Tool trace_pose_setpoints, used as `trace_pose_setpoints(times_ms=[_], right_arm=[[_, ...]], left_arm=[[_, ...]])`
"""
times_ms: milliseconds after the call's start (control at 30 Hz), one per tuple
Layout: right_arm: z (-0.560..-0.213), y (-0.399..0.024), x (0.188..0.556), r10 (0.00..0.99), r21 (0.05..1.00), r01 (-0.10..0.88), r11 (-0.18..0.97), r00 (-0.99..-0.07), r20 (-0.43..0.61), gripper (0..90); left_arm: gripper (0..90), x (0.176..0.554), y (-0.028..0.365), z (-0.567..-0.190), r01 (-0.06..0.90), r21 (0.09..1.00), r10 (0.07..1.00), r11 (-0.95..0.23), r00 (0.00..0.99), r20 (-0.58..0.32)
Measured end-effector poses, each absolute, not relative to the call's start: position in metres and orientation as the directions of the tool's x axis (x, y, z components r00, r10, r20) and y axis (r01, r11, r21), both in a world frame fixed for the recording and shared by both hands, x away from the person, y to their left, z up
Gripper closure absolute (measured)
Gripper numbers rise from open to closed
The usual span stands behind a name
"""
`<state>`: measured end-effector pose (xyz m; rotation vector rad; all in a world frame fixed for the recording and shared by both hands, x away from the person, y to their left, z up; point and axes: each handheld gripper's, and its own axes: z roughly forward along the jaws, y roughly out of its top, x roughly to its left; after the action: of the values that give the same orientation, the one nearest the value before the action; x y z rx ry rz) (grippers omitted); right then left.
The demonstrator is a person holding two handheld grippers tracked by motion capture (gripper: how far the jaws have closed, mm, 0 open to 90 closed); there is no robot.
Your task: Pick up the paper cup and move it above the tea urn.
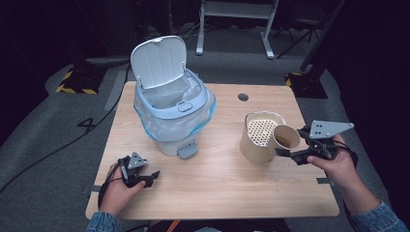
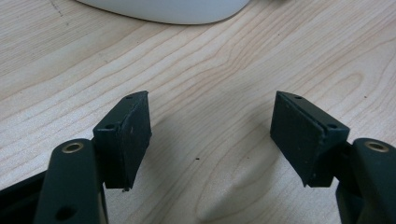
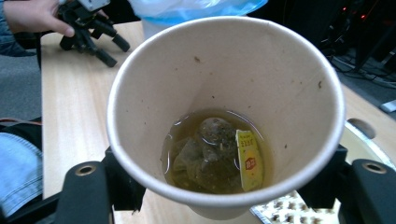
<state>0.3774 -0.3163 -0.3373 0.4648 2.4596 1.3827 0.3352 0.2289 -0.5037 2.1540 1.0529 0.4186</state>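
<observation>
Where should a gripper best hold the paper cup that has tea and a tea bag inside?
Grip the paper cup across its side wall below the rim, coming level from the side, as the right gripper does now. It tapers downward, so jaws under the wider rim resist slipping, and liquid inside means it probably should stay upright until pouring.
</observation>
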Motion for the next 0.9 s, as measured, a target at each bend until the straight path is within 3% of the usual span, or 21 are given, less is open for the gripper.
trace_pose_setpoints(times_ms=[433, 900], right_arm=[[-0.327, -0.321, 0.421, 0.426, 0.862, 0.107, 0.496, -0.895, -0.134, 31.9], [-0.334, -0.326, 0.458, 0.423, 0.832, 0.013, 0.555, -0.865, -0.269, 32.3]], left_arm=[[29.6, 0.334, 0.228, -0.504, 0.563, 0.708, 0.790, -0.427, 0.613, -0.011], [29.6, 0.334, 0.228, -0.504, 0.563, 0.708, 0.790, -0.427, 0.613, -0.012]])
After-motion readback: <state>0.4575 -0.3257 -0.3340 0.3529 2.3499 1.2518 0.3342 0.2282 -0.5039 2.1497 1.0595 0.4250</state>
